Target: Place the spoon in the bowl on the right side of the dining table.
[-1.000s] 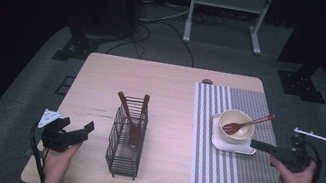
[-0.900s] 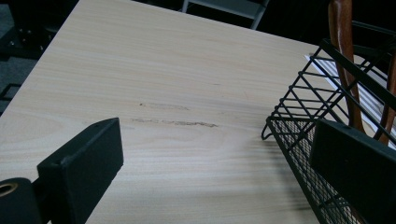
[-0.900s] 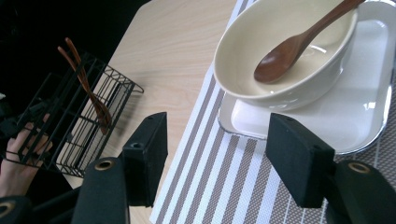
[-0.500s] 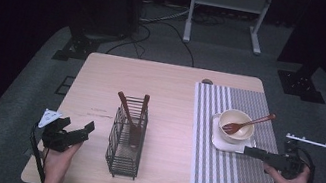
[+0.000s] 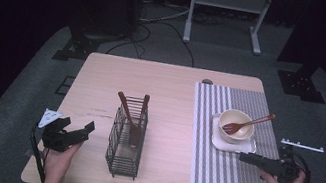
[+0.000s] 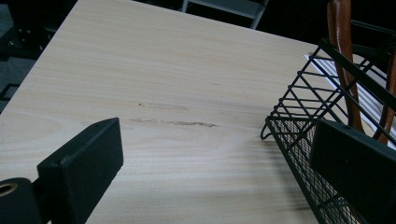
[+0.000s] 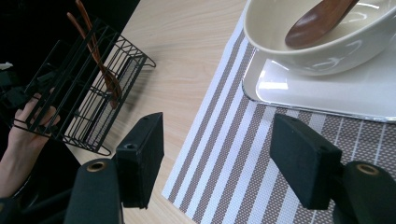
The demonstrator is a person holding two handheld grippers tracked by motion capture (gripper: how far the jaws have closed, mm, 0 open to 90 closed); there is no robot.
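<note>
A black wire basket (image 5: 127,141) stands left of the table's middle and holds two brown wooden utensils (image 5: 138,117). My left gripper (image 5: 77,128) hovers open just left of it, with the basket's corner (image 6: 303,126) beside the right jaw. A cream bowl (image 5: 235,124) with a wooden spoon (image 5: 249,124) leaning in it sits on a white square plate (image 5: 237,145) on the striped placemat (image 5: 222,175). My right gripper (image 5: 243,157) is open and empty, low over the mat just in front of the plate (image 7: 327,93) and bowl (image 7: 327,51).
A small dark object (image 5: 207,81) lies at the table's far edge. A white bar (image 5: 302,145) lies beyond the table's right edge. A metal stand (image 5: 227,1) and black bases are on the floor behind. Bare wood (image 5: 171,93) stretches between basket and placemat.
My right gripper has drawn back toward the near edge and slightly left, away from the plate. The left gripper and the basket have stayed put.
</note>
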